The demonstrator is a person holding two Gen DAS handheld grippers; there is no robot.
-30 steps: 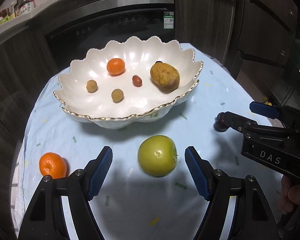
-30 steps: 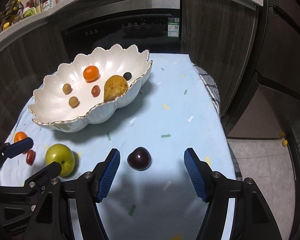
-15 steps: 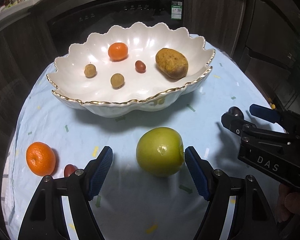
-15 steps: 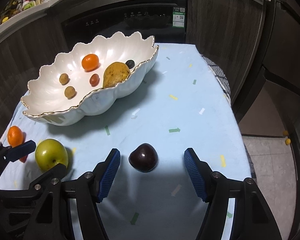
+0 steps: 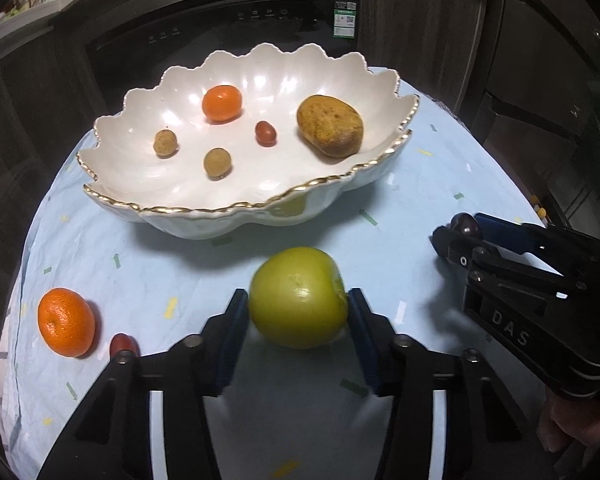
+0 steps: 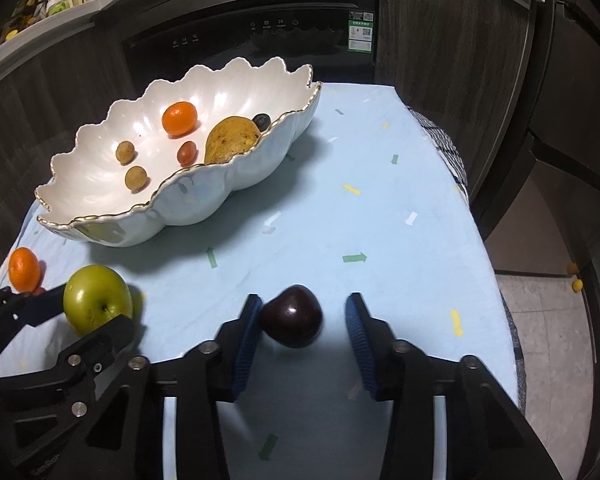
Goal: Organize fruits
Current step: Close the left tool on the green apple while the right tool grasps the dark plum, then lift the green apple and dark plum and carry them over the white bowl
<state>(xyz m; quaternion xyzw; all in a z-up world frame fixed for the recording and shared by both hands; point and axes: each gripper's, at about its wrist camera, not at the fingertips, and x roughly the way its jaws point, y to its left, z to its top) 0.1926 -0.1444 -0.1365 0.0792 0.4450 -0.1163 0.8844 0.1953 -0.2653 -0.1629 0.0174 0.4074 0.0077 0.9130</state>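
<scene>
Both grippers closed in: left gripper (image 5: 298, 312) now clamps green apple (image 5: 298, 303); right gripper (image 6: 302, 320) half-closed, left pad touching dark plum (image 6: 292, 322). "DAS" on right gripper body.

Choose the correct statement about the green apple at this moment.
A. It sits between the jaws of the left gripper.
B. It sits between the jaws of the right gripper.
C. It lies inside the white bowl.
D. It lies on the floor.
A: the green apple sits between the left gripper's jaws, both blue pads against its sides.
</scene>
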